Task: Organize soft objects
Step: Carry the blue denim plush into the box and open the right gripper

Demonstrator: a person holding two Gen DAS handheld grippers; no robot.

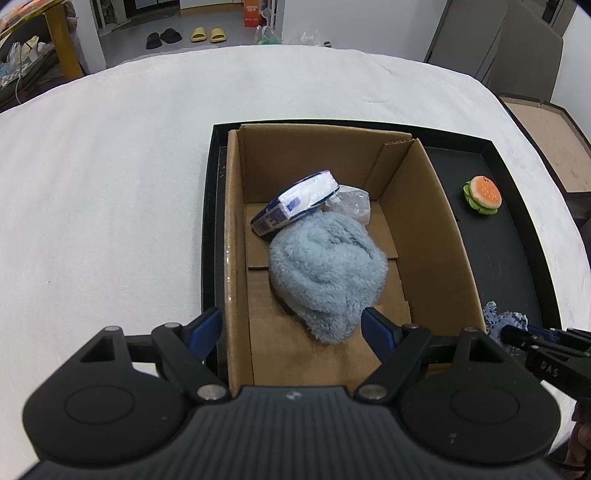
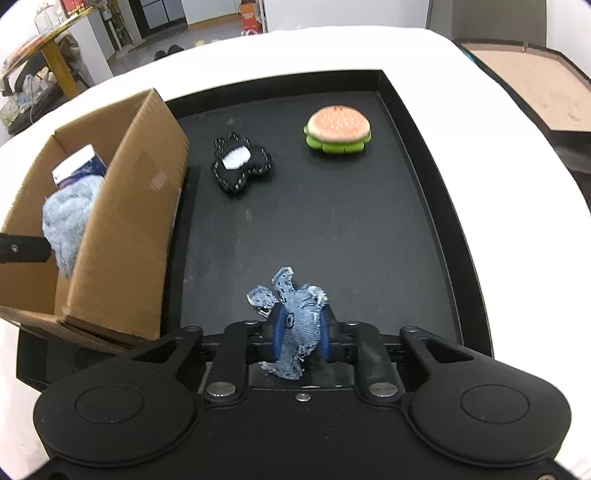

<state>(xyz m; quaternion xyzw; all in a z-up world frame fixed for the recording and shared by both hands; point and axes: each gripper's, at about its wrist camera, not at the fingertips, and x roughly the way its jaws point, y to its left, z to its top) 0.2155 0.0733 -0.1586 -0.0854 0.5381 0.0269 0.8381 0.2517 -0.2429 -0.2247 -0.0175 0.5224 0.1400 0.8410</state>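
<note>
A cardboard box (image 1: pixel 436 236) stands in the left part of a black tray (image 2: pixel 424 155). Inside it lie a fluffy light-blue cloth (image 1: pixel 327 273), a tissue pack (image 1: pixel 295 206) and a clear plastic bag (image 1: pixel 352 203). My left gripper (image 1: pixel 291 325) hovers open over the box's near end, its blue pads either side of the fluffy cloth without touching it. My right gripper (image 2: pixel 301 328) is shut on a frayed denim scrap (image 2: pixel 301 317) at the tray's near edge. A burger plush (image 2: pixel 338 129) and a black stitched plush (image 2: pixel 240 166) lie farther back on the tray.
The tray rests on a white-covered table (image 1: pixel 110 184). Beyond the table's far edge are slippers (image 1: pixel 184 35) on the floor and a wooden table (image 1: pixel 59 33) at the left. A brown board (image 2: pixel 535 88) lies at the right.
</note>
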